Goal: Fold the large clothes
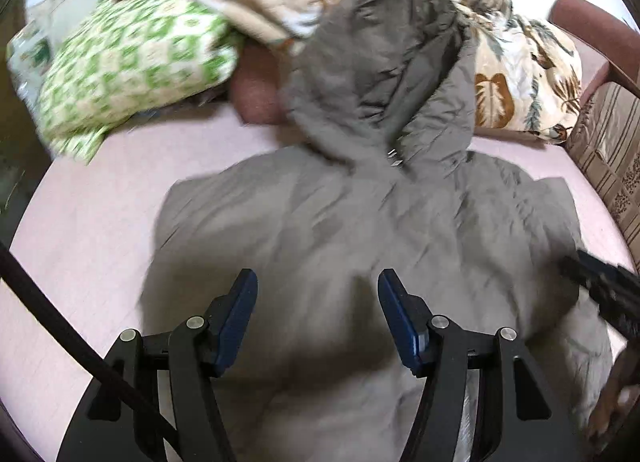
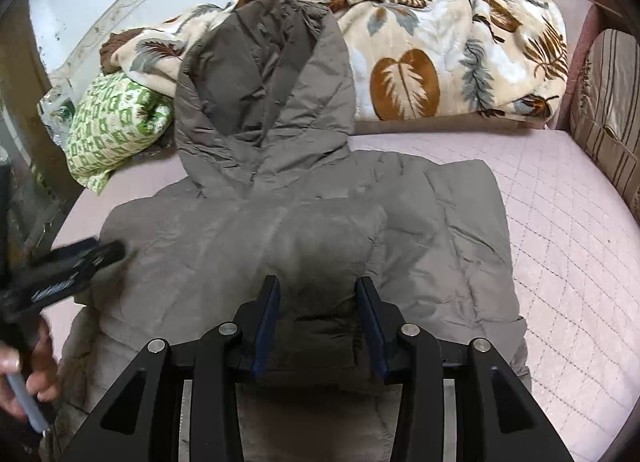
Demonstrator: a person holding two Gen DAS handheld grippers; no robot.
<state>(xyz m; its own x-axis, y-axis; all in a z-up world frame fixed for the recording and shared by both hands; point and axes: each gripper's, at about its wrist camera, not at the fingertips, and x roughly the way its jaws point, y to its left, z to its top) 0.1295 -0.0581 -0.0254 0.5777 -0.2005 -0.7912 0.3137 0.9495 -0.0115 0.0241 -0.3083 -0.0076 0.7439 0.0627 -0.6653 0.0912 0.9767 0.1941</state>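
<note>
Now both grippers, left gripper point(image 1: 318, 318) and right gripper point(image 2: 318, 320), gape empty above the hooded puffer jacket point(image 2: 304, 230) mid-mattress point(image 2: 560, 222); pinch its near hem corners evenly.

My left gripper point(image 1: 318, 286) hung with its blue-padded fingers point(image 1: 240, 302) spread wide, gripping nothing. My right gripper point(image 2: 318, 294) likewise stood parted and empty, while my left hand point(image 2: 28, 378) clasped its handle.

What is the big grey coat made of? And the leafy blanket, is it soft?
The grey coat looks like thin, matte nylon-type fabric over padding: it crinkles finely and puffs up. The leafy blanket looks like plush fleece, probably soft: its surface is fuzzy and piles in thick rounded folds.
</note>
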